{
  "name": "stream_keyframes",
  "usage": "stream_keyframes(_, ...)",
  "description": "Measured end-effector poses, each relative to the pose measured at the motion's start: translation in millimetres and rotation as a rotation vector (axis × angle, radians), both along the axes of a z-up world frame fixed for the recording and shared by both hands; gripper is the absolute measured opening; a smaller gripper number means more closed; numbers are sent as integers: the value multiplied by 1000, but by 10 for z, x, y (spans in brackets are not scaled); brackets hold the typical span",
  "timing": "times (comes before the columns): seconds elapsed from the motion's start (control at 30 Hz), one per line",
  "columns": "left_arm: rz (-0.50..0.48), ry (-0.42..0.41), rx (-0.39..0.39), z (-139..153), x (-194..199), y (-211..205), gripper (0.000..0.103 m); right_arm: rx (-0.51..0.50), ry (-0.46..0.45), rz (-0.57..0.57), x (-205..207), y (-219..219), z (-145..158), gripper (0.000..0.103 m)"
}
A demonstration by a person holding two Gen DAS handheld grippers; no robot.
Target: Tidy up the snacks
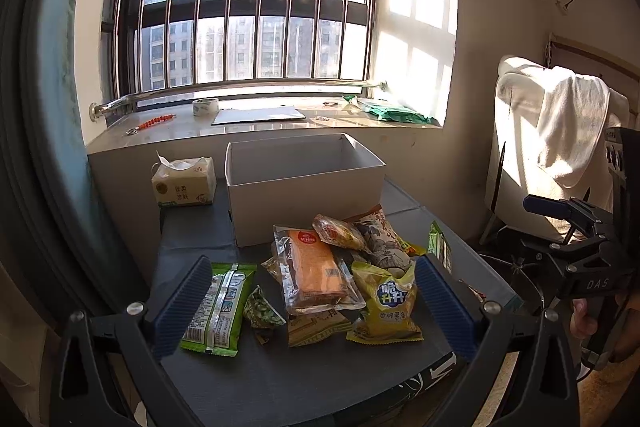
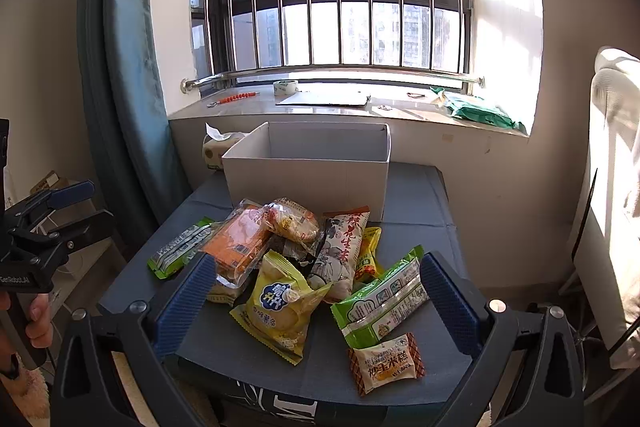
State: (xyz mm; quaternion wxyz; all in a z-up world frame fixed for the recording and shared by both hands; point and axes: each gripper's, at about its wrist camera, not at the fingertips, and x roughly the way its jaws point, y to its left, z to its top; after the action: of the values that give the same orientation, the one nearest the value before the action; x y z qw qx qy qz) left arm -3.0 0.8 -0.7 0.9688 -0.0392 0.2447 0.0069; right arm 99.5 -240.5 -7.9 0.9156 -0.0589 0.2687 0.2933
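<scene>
Two grippers hover wide open over one pile of snacks, and neither holds anything.

From the left wrist view, the left gripper (image 1: 313, 301) stands with its blue ribbed fingers (image 1: 185, 303) spread wide above the near part of the dark worktop (image 1: 280, 379). Between the fingers lies the heap: a green packet (image 1: 218, 309) just inside the left finger, a small green pea pouch (image 1: 262, 311) beside it, a clear-wrapped orange cake (image 1: 316, 273) in the middle, and a yellow chip bag (image 1: 386, 303) touching the inner side of the right finger. Beyond the heap, straight ahead, sits an open white box (image 1: 304, 183), with a tissue pack (image 1: 183, 182) to its left. Far to the right the right gripper (image 1: 560, 223) shows from the side, held by a hand (image 1: 588, 315).

From the right wrist view, the right gripper (image 2: 318, 303) is likewise wide apart and empty. The yellow chip bag (image 2: 280, 307) lies between its fingers, a green-and-white packet (image 2: 380, 303) reaches to the right finger, and a small corn cake pack (image 2: 386, 363) lies nearest, below that packet. Further ahead are the orange cake (image 2: 238, 239), a peanut bag with red lettering (image 2: 344, 247) and a second green packet (image 2: 180, 247) off to the left. The white box (image 2: 308, 167) stands behind them. The left gripper (image 2: 52, 219) shows at the far left edge.
</scene>
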Motion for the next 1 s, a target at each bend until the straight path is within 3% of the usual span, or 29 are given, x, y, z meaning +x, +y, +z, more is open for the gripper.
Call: stream_keyframes(1.0, 9, 8, -9, 0, 15, 30, 103, 5, 8, 4, -14, -1, -22, 103)
